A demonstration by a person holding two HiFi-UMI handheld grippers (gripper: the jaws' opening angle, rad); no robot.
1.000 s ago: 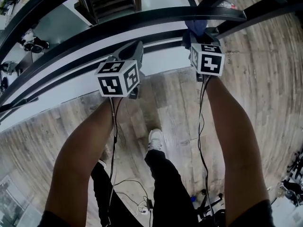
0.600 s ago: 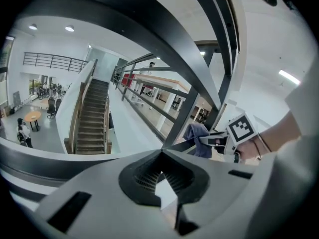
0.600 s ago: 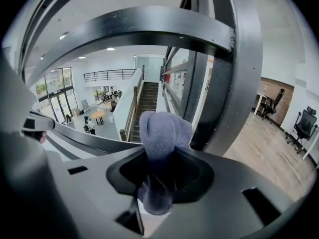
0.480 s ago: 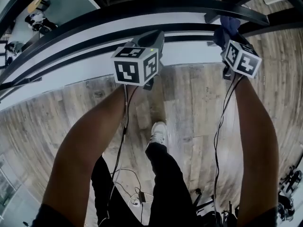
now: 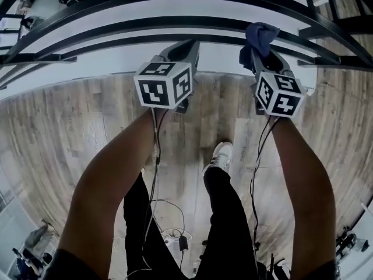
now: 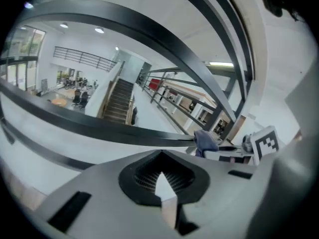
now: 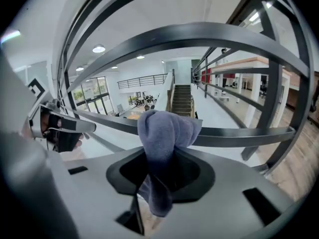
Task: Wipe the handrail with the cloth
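Right hand-held gripper (image 5: 269, 60) shifted: against the head view of half a second ago it sits lower and further left in frame, and the cloth (image 5: 259, 38) has come off the post junction at the upper right, back along the rail. The shoe (image 5: 220, 156) is further right too, so I read this as stepping along mid-wipe. The camera also swung, so part of that shift is only apparent.

Head view: cloth is bunched at the upper right, against the dark handrail (image 5: 175, 22). I can't confirm firm contact from here. Left hand-held gripper (image 5: 185, 50) is at upper centre, just short of the same rail and well apart from the cloth. Its place in frame has barely changed.

Left gripper view: jaws are pressed together with nothing between them. The rail crosses mid-frame, with the cloth and the other gripper small at centre right.

Right gripper view: jaws are clamped on the cloth. The lower tail is pinched and the bunched top stands up at frame centre, overlapping the rail bar behind it.

Judgement: the wipe is under way, with most of the rail to the left still to cover. The main risk is the bunched cloth riding over the bar instead of pressing on it.
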